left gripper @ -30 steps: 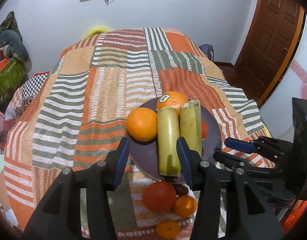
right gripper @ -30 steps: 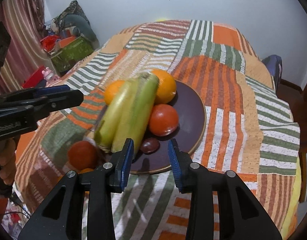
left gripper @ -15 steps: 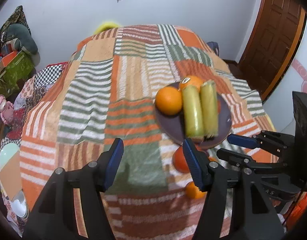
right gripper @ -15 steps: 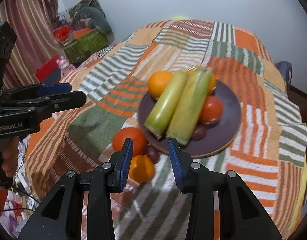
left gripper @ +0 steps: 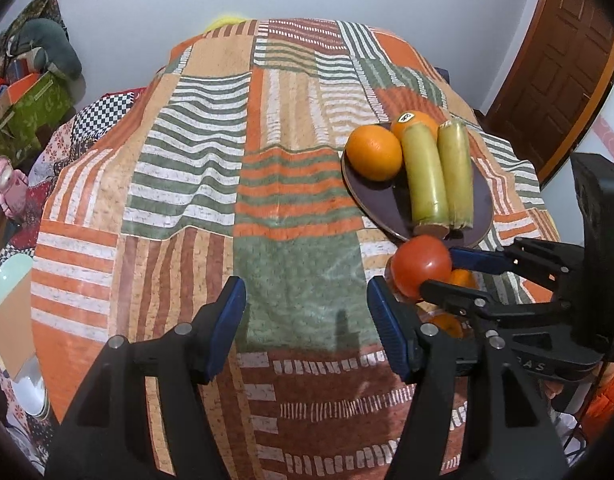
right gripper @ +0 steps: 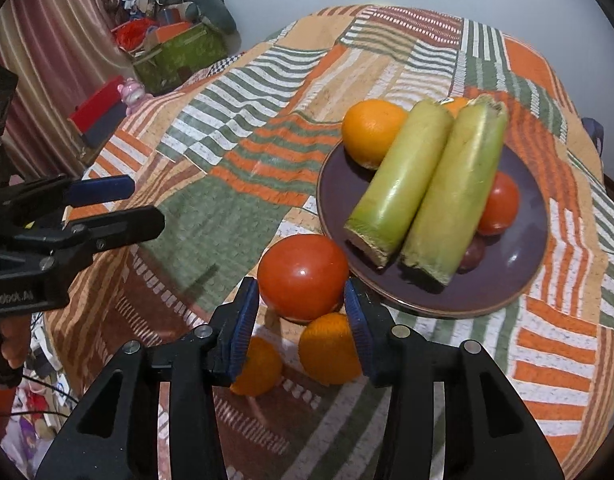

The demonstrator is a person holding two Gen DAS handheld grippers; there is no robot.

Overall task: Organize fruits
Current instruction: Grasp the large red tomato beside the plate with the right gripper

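Note:
A dark purple plate (right gripper: pixel 519 276) holds two green stalks (right gripper: pixel 435 188), an orange (right gripper: pixel 371 132), a second orange behind them, a tomato (right gripper: pixel 501 204) and a small dark fruit (right gripper: pixel 473 254). On the cloth in front of the plate lie a big red tomato (right gripper: pixel 303 276) and two small oranges (right gripper: pixel 329 348). My right gripper (right gripper: pixel 303 320) is open, its fingertips on either side of the big tomato's near half. My left gripper (left gripper: pixel 307 320) is open and empty over bare cloth, left of the big tomato (left gripper: pixel 421 266).
The fruit lies on a round table under a striped patchwork cloth (left gripper: pixel 247 160). A green box (right gripper: pixel 179 56) and clutter stand at the far left. A wooden door (left gripper: pixel 563 64) is at the right. Stacked plates (left gripper: pixel 11 320) sit at the left edge.
My left gripper has pulled back and left, away from the plate. My right gripper has dropped and moved to straddle the big tomato lying in front of the plate.

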